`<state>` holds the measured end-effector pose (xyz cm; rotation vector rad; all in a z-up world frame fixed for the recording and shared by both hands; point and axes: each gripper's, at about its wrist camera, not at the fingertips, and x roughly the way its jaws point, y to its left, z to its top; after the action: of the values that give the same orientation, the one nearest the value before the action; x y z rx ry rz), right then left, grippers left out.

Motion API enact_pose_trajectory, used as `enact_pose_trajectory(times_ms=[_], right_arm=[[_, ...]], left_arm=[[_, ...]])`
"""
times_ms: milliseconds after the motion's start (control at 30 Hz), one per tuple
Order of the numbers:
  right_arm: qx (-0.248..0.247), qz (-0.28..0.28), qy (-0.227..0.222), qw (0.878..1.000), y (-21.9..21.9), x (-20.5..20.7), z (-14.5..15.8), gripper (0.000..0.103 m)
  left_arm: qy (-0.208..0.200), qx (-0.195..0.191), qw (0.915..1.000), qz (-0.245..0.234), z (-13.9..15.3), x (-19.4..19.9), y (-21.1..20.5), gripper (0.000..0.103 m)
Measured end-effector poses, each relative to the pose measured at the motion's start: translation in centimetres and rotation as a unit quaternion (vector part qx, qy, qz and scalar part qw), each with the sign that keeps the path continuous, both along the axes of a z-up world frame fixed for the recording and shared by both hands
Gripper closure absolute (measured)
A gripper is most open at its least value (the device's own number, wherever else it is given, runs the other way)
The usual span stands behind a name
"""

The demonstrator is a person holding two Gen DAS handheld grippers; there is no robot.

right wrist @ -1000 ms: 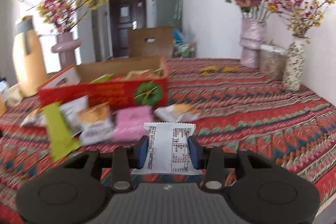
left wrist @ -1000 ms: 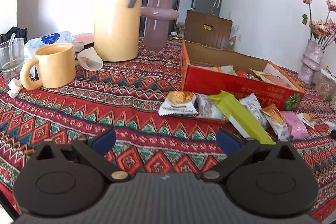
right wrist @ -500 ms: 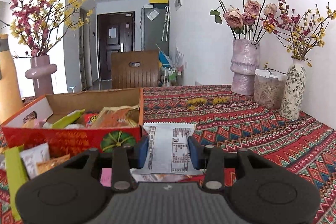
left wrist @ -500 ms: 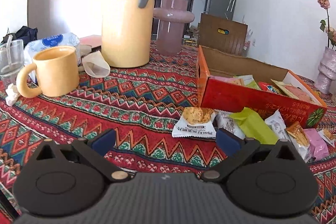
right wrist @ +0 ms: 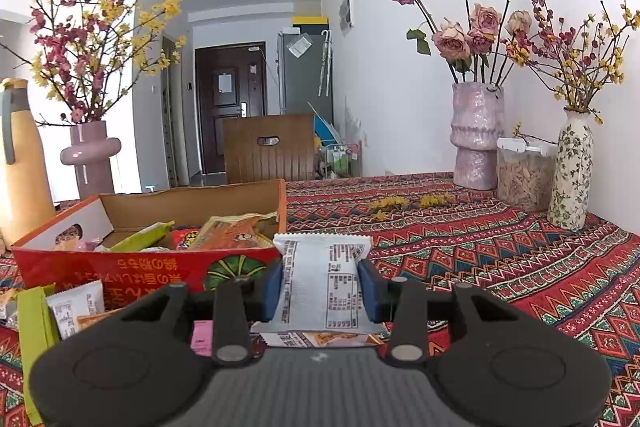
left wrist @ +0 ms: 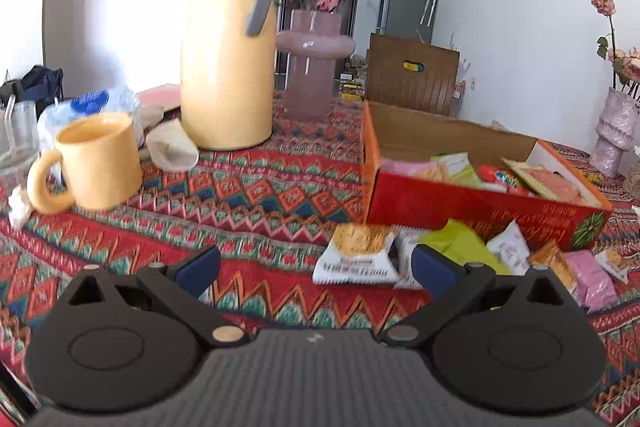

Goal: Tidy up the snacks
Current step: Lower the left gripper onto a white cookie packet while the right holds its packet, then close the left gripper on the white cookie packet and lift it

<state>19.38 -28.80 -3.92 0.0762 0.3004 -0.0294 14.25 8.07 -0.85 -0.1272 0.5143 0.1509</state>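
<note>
White snack packet (right wrist: 320, 279) clamped in right gripper (right wrist: 320, 285) beside red box's (right wrist: 120, 267) corner; left gripper (left wrist: 316, 267) spread, empty.

Left gripper (left wrist: 315, 267): jaws spread wide, blue pads well apart, nothing between them; it points forward and somewhat downward over the table. Right gripper (right wrist: 320, 291): jaws drawn in part-way, both blue pads pressed against the sides of a white packet (right wrist: 322, 279), which stands upright between them; it points nearly level, only slightly downward. No hand or sleeve is visible in either view.
</note>
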Motion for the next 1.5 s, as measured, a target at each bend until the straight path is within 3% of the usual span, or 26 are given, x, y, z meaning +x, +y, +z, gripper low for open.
enact_pose_trajectory(times_ms=[133, 300, 600, 833, 933, 1167, 1300, 1500], right_arm=[[0.002, 0.003, -0.001, 1.0, 0.0, -0.1, 0.0, 0.063], [0.004, 0.005, -0.003, 1.0, 0.0, -0.2, 0.0, 0.063], [0.008, 0.006, -0.002, 1.0, -0.2, -0.3, -0.1, 0.063], [0.008, 0.011, -0.007, 1.0, -0.2, -0.5, 0.0, 0.063], [0.007, 0.013, -0.007, 1.0, -0.1, -0.5, 0.0, 0.063], [0.008, 0.015, -0.008, 1.0, 0.0, -0.5, 0.0, 0.063], [0.008, 0.016, -0.008, 1.0, 0.0, -0.5, 0.0, 0.063], [0.01, 0.016, -0.008, 1.0, -0.1, -0.5, 0.0, 0.063]], left_arm=[[0.022, 0.025, 0.9994, -0.002, 1.1, 2.5, -0.7, 0.0], [0.066, 0.042, 0.9969, -0.005, 0.3, 6.4, -1.4, 0.0], [0.103, 0.009, 0.9946, -0.007, -3.7, 9.6, -0.4, 0.001], [0.121, -0.007, 0.9923, -0.023, -4.3, 10.1, -0.2, 0.004], [0.122, 0.0, 0.9922, -0.027, -4.3, 10.1, -0.4, 0.007], [0.106, 0.024, 0.9933, -0.04, -4.1, 9.4, -1.4, 0.046], [0.096, 0.024, 0.9944, -0.036, -3.9, 9.1, -1.4, 0.051], [0.038, 0.049, 0.9981, -0.005, -2.3, 6.9, -1.5, 0.051]])
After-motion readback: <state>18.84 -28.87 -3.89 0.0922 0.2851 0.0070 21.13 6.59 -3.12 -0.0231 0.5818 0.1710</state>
